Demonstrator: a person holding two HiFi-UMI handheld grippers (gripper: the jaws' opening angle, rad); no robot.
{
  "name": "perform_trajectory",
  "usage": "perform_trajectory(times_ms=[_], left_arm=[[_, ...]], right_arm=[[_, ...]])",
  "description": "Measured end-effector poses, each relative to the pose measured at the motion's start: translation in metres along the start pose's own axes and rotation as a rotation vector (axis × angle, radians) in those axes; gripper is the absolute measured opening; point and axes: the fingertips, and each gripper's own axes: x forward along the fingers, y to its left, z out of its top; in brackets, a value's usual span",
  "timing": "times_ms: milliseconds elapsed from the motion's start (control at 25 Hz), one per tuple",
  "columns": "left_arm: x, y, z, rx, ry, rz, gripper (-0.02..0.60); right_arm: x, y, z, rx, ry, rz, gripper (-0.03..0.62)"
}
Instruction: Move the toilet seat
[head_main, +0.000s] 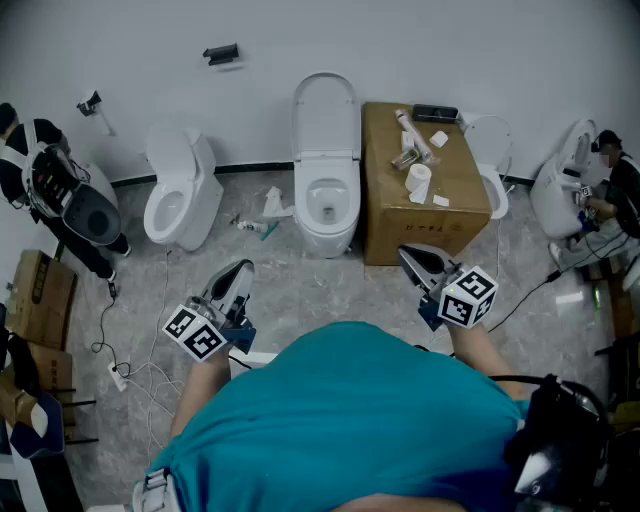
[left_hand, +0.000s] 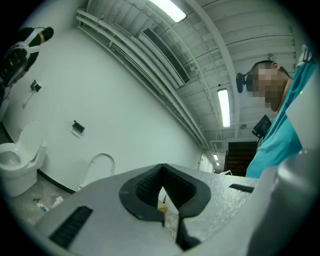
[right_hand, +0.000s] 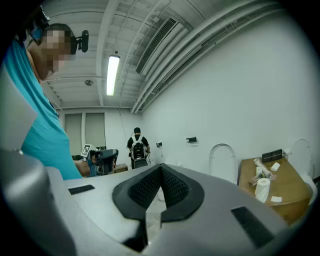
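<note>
Two grippers: the left gripper (head_main: 241, 270) (left_hand: 161, 172) and the right gripper (head_main: 408, 256) (right_hand: 161, 170) are both held close to the person's teal shirt (head_main: 370, 420), near the middle toilet (head_main: 328, 232) but well apart from it.
Left gripper state: jaws pressed together at the tips with nothing between them; it sits to the left of the middle toilet and in front of it.
Right gripper state: jaws closed together and empty; it sits to the right of the middle toilet and in front of it, aimed roughly level.
Toilet seat: the toilet seat (head_main: 325, 110) stands raised at the back of the middle toilet, up against the white wall, with the bowl open below it; neither gripper touches it.
Box: a cardboard box (head_main: 400, 215) stands just beside the middle toilet, on its right.
On the box: a paper roll (head_main: 419, 181) and a few small items lie on top.
Left toilet: a second toilet (head_main: 185, 200) stands to the left of the middle toilet, turned at an angle.
Far toilet: another toilet (head_main: 497, 195) shows past the box, on the side away from the middle toilet.
Litter: scraps (head_main: 268, 210) lie on the floor between the middle toilet and the second toilet.
Others: a person with a backpack (right_hand: 136, 147) stands well to the left of the middle toilet.
</note>
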Motion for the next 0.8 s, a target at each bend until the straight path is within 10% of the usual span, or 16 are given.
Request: perform_trajectory(times_ms=[800], left_arm=[[-0.015,0.060,0.032,-0.018,-0.018,-0.015,0.003]], right_arm=[[0.068,-0.006,0.019,0.032,-0.029,-0.029,-0.002]])
